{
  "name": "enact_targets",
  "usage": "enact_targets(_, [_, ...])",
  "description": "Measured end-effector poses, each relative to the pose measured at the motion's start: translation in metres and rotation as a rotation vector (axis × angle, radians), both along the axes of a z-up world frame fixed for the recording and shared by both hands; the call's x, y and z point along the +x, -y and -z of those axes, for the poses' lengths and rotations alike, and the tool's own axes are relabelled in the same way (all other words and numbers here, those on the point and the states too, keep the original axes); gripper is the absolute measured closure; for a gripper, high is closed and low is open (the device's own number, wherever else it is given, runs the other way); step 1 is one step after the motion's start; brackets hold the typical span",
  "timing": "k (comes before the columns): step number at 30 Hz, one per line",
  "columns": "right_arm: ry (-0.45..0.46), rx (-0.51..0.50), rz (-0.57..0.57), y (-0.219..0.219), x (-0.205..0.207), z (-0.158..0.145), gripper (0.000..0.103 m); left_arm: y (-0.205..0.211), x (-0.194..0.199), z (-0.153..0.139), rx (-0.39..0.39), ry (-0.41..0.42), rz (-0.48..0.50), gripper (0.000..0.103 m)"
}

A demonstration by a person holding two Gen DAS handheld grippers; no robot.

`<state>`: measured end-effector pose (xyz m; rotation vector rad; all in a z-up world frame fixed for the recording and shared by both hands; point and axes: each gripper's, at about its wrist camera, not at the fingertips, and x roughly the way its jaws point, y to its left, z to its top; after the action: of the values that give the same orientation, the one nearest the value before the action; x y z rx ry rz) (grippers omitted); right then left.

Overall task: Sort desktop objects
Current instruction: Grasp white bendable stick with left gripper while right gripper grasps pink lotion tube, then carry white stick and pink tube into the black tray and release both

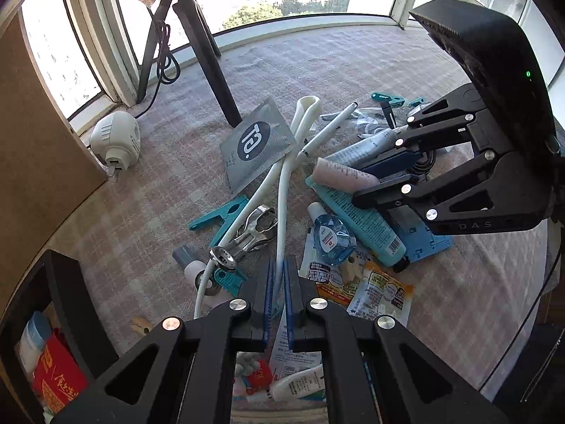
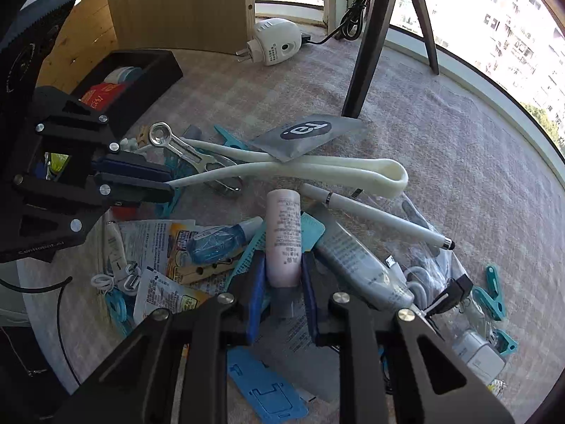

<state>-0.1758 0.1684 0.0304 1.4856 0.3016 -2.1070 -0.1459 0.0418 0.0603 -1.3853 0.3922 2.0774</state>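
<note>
Right wrist view: the right gripper [image 2: 282, 275] clamps the pink tube [image 2: 282, 233], whose lower end is hidden between the pads. The left gripper [image 2: 166, 183] pinches one end of the white silicone tongs [image 2: 353, 171]. Both lie mid-table in a clutter of packets, clips and a stylus [image 2: 374, 217]; a black tray [image 2: 155, 70] stands near the table's far left edge.

The table [image 1: 353, 56] is covered in soft woven cloth with a rough, bumpy look, and the black box [image 2: 155, 67] on it looks like matt plastic. The long white tongs [image 2: 317, 169] look like smooth, dull plastic, while the metal opener [image 1: 247, 233] is shiny like a mirror, and the grey packet [image 1: 257, 141] has a soft foil shine. The pink tube [image 2: 282, 236] is smooth matt plastic, the little blue bottle [image 1: 332, 236] is clear and glossy, the snack wrappers [image 1: 381, 293] are shiny, and the board [image 2: 176, 3] at the back is plain wood.
</note>
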Motion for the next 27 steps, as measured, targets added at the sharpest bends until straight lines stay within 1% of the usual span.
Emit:
enact_targets(5, [0.019,-0.11,0.07,-0.017,0.015,-0.013,0.083,0.024,0.016,-0.032,0.134,0.017,-0.063,0.099])
enact_targets(11, [0.016,-0.226,0.143,-0.028,0.038,-0.031,0.083,0.055,0.038,-0.067,0.223,-0.012,-0.134,0.099])
enact_targets(16, [-0.013,-0.281,0.161,-0.027,0.058,-0.056,0.083,0.084,0.046,-0.084,0.24,-0.064,-0.207,0.099])
enact_targets(20, [-0.037,-0.316,0.174,-0.018,0.069,-0.078,0.083,0.115,0.063,-0.097,0.254,-0.108,-0.276,0.099])
enact_targets(25, [-0.054,-0.358,0.179,0.008,0.081,-0.104,0.083,0.172,0.094,-0.113,0.25,-0.16,-0.395,0.099])
enact_targets(27, [-0.065,-0.367,0.171,0.025,0.086,-0.113,0.083,0.199,0.108,-0.119,0.233,-0.186,-0.45,0.099])
